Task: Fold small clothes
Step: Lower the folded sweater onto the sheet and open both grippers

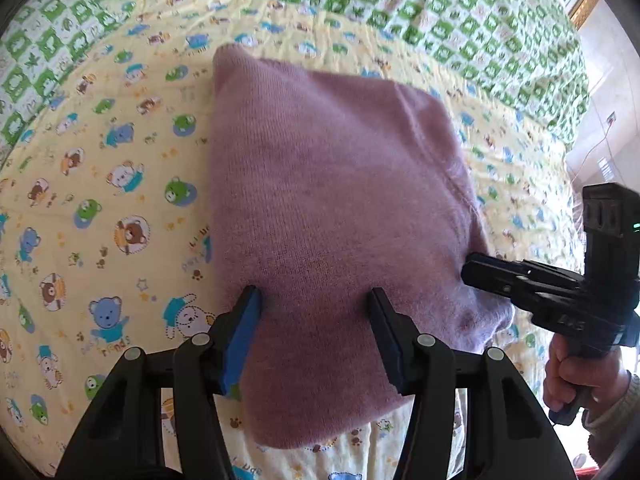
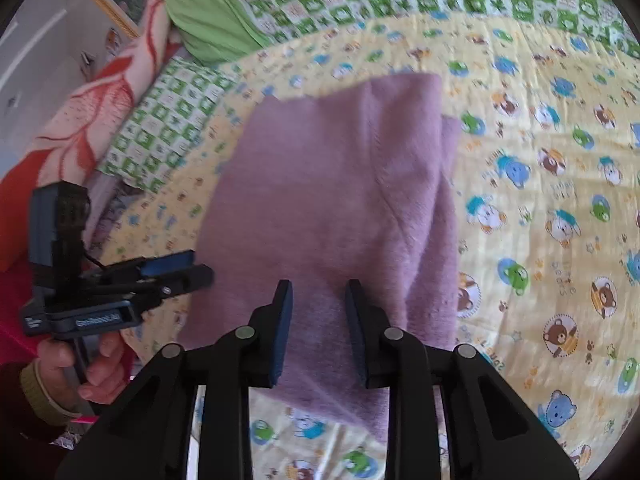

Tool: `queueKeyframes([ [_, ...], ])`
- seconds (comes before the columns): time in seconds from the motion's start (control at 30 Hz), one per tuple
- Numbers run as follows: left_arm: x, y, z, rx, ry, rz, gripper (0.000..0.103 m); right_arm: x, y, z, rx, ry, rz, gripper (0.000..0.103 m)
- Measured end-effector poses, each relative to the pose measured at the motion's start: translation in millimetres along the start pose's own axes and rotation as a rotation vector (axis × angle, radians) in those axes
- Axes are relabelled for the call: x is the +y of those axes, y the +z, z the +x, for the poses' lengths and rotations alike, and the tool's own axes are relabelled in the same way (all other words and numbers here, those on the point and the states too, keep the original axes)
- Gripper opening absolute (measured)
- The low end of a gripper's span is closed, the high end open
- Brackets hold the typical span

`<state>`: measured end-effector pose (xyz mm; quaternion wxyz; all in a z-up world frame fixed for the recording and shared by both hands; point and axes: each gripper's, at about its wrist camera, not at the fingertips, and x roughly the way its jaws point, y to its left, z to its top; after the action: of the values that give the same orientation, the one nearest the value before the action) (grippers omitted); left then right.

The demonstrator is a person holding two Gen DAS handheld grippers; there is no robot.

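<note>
Yellow bedsheet (image 1: 120, 168) partly hidden under folded mauve sweater (image 1: 320, 200).

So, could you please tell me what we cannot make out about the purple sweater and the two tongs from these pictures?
- Purple knit sweater: folded on itself, so sleeves and neckline are hidden in both views; its near edge sits behind the left tongs.
- Right tongs: the right wrist view is motion-blurred, so whether the tips touch the knit is unclear.
- Right tongs in the left wrist view: seen side-on, so the jaw gap is unreadable there.
</note>
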<state>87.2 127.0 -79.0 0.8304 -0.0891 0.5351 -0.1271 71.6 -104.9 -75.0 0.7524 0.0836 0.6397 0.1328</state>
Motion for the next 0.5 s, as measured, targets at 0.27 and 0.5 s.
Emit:
queueKeyframes([
  [0.27,-5,1,4,0.004,0.014,0.027,0.060,-16,-5,18,0.026,-0.027,0.001,0.018],
  [0.5,13,-12,-6,0.029,-0.022,-0.018,0.060,-6,-17,-9,-0.005,-0.032,-0.026,0.019],
])
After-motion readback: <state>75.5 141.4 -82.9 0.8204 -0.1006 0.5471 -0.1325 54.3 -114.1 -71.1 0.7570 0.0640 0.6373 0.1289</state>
